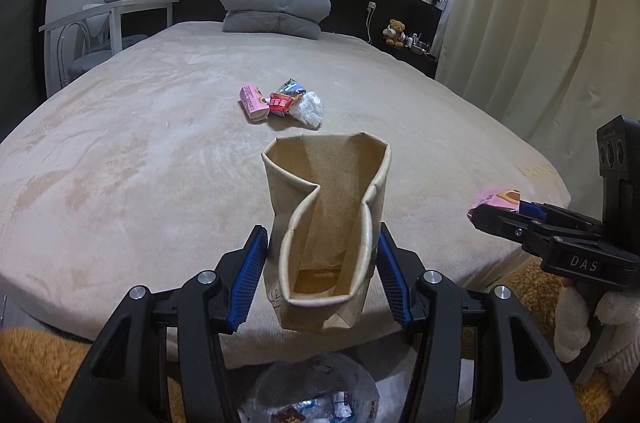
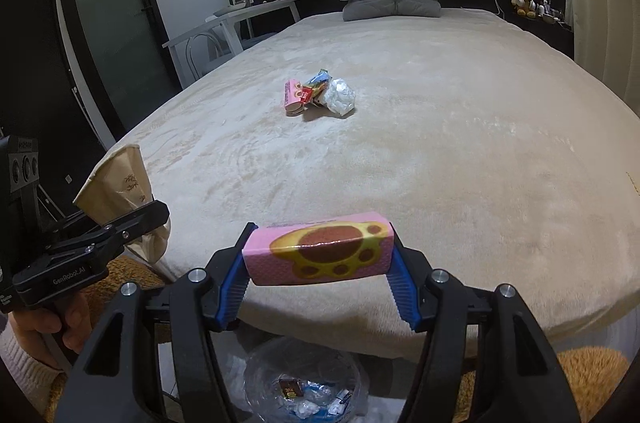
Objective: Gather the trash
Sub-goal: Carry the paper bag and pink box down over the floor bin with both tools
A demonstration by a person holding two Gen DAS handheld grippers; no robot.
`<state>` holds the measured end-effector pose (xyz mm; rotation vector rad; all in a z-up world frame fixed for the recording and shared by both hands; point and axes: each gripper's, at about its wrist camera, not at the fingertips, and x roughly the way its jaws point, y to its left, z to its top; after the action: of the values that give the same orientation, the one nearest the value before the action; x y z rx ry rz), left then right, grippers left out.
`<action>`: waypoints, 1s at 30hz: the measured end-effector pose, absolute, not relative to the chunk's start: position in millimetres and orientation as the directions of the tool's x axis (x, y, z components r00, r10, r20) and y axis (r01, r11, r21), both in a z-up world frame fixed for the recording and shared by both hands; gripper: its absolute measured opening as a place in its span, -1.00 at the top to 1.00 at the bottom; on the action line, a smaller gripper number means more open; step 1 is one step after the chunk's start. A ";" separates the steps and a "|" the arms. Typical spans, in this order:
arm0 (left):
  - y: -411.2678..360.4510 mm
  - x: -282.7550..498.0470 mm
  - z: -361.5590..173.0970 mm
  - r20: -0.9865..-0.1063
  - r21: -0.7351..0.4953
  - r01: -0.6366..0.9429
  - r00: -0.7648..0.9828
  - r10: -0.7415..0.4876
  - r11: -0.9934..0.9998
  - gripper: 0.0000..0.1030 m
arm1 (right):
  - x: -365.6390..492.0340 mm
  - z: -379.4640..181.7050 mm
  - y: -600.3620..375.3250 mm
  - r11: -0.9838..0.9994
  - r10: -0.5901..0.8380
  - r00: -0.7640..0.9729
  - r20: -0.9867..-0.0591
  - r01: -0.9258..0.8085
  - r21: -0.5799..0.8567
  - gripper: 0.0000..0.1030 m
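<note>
My left gripper (image 1: 322, 271) is shut on a crushed beige paper cup (image 1: 328, 223), its open mouth facing the camera, held over the bed's near edge. My right gripper (image 2: 318, 263) is shut on a pink packet with a paw print (image 2: 320, 251), gripped by its two ends. Each gripper shows in the other's view: the right gripper (image 1: 500, 219) with the pink packet (image 1: 496, 199), the left gripper (image 2: 132, 219) with the cup (image 2: 116, 179). Mid-bed lies a small trash pile: a pink packet (image 1: 253, 101), a red wrapper (image 1: 280, 103) and crumpled white plastic (image 1: 308, 107). Below both grippers is a clear-bag bin (image 2: 304, 383) holding wrappers.
The beige bed (image 1: 140, 163) fills both views, with a folded grey duvet (image 1: 276, 9) at the head. A white side table (image 1: 116, 11) and chair stand at the left, curtains (image 1: 520, 23) at the right. An orange fluffy rug (image 2: 592, 367) lies on the floor by the bin.
</note>
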<state>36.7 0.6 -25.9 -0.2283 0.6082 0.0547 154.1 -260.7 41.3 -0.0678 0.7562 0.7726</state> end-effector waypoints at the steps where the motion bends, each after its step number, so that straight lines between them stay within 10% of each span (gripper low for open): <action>1: -1.1 29.8 -26.2 -0.570 -0.199 -0.117 0.821 -0.018 0.973 -0.02 | 147.9 41.5 -264.3 0.727 0.611 0.470 -0.637 -0.652 0.216 -0.18; 30: -33.3 -14.1 -86.8 -0.729 -0.296 -0.074 0.661 -0.175 0.952 -0.02 | 96.2 -12.1 -274.8 0.694 0.597 0.238 -0.766 -0.634 0.343 -0.18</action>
<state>-14.1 -33.3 -86.8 -0.3140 0.8499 -0.0581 96.2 -274.8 -12.1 -0.0417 1.0292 0.8426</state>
